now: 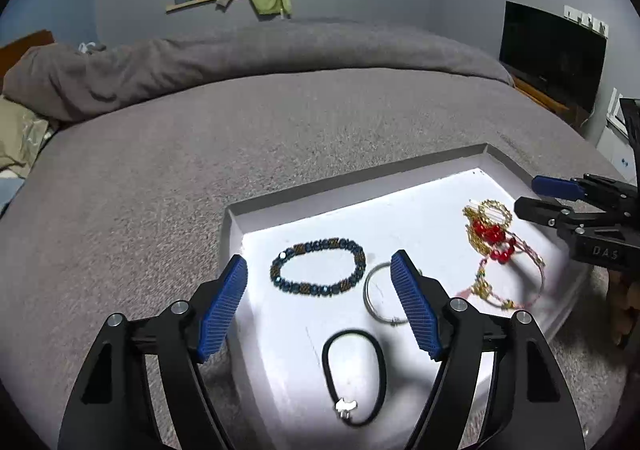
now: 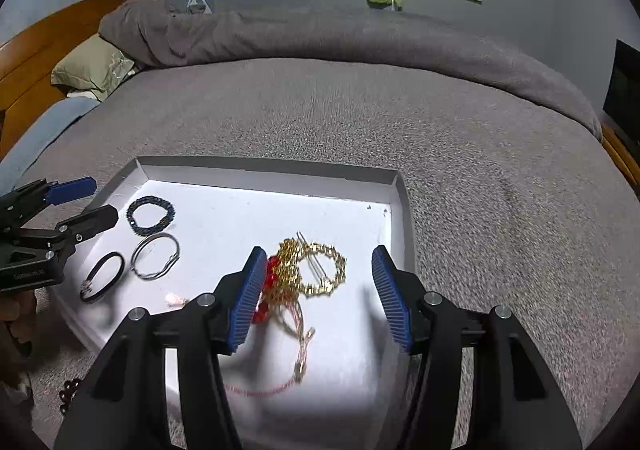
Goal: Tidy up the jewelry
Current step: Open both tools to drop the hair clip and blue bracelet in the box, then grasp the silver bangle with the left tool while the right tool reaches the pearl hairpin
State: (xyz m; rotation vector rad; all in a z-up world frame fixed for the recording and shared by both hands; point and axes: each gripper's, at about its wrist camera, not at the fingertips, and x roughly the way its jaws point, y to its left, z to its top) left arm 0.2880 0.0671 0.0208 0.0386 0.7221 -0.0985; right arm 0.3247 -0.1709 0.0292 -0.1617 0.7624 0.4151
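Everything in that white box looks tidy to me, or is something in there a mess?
Mostly tidy: the beaded bracelet, silver bangle and black hair tie lie apart, each laid open. The gold and red jewelry is the odd one, heaped in a tangle with a pink cord trailing out, in front of the open right gripper.

Right gripper (image 1: 532,196) body, seen from left wrist view: white lettering "DAS". Left gripper (image 2: 94,202) body, seen from right wrist view: small white lettering, blurred, unreadable.
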